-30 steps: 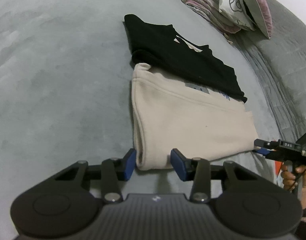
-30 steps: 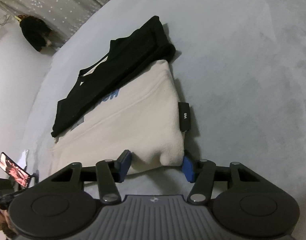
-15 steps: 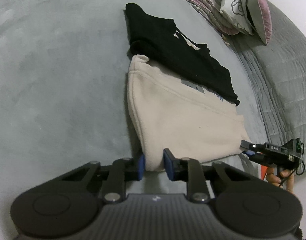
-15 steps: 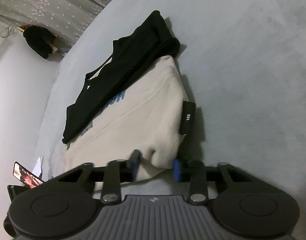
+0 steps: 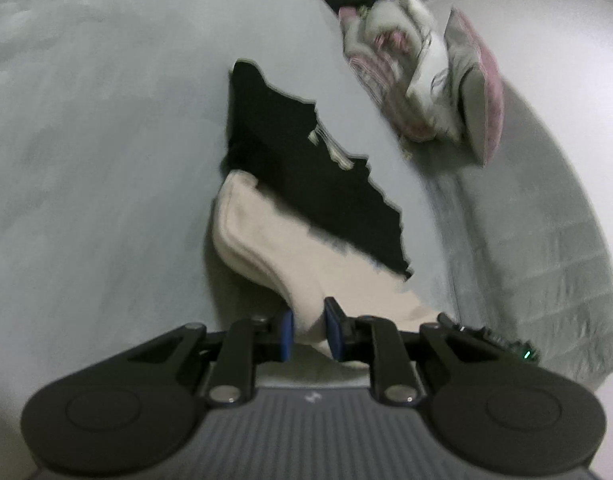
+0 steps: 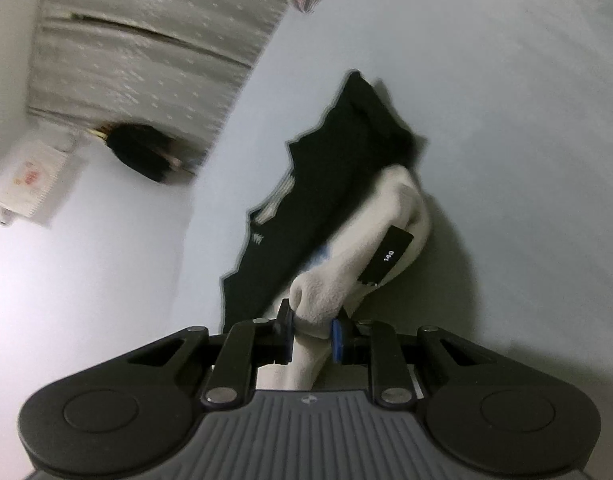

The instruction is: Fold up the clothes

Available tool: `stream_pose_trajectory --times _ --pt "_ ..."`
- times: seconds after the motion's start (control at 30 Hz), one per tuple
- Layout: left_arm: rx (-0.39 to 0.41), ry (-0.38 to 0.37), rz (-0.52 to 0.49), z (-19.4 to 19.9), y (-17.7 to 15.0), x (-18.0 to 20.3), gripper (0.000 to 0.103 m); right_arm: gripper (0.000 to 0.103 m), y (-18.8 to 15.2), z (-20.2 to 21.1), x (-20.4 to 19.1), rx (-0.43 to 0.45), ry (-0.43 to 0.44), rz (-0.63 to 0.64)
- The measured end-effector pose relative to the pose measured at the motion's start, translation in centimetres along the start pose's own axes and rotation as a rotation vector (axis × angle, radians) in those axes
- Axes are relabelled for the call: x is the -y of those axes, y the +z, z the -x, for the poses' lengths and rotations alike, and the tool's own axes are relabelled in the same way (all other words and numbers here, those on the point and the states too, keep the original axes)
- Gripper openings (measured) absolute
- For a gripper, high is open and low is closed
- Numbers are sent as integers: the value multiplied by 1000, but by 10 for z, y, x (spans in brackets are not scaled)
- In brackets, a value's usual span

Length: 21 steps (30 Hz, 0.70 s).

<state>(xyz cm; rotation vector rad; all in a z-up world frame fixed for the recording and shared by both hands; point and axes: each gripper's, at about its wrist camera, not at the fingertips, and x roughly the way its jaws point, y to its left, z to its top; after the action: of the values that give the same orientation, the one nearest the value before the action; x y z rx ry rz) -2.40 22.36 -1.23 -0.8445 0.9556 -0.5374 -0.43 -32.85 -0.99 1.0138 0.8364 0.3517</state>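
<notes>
Both claws pinching cream garment (image 5: 266, 248) corners — right claw (image 6: 312, 338) closing, left claw (image 5: 308, 330) clamped, black top (image 5: 306, 184) overlapping, pillows (image 5: 426, 84) beyond

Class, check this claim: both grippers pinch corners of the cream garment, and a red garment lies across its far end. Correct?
Not quite. The garment across the cream garment is black, not red, as the left wrist view shows. The left gripper and right gripper do pinch its corners.

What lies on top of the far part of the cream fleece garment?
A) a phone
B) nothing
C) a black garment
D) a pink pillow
C: the black garment overlaps the far part of the cream fleece garment, and the right wrist view shows the same.
</notes>
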Motion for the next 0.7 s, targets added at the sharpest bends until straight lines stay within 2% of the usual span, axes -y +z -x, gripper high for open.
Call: stream_pose_trajectory --times 0.23,0.4,0.53,0.7 --pt "138 -88 90 -7 23 2 16 20 16 -10 -11 111 101 -5" --pt "256 -116 96 -15 44 15 16 20 30 -23 -21 207 165 -14" --pt "352 -104 143 -28 63 18 16 20 41 -36 -27 277 173 -29" --pt "374 -58 186 -55 97 16 16 20 67 -61 -35 283 115 -31"
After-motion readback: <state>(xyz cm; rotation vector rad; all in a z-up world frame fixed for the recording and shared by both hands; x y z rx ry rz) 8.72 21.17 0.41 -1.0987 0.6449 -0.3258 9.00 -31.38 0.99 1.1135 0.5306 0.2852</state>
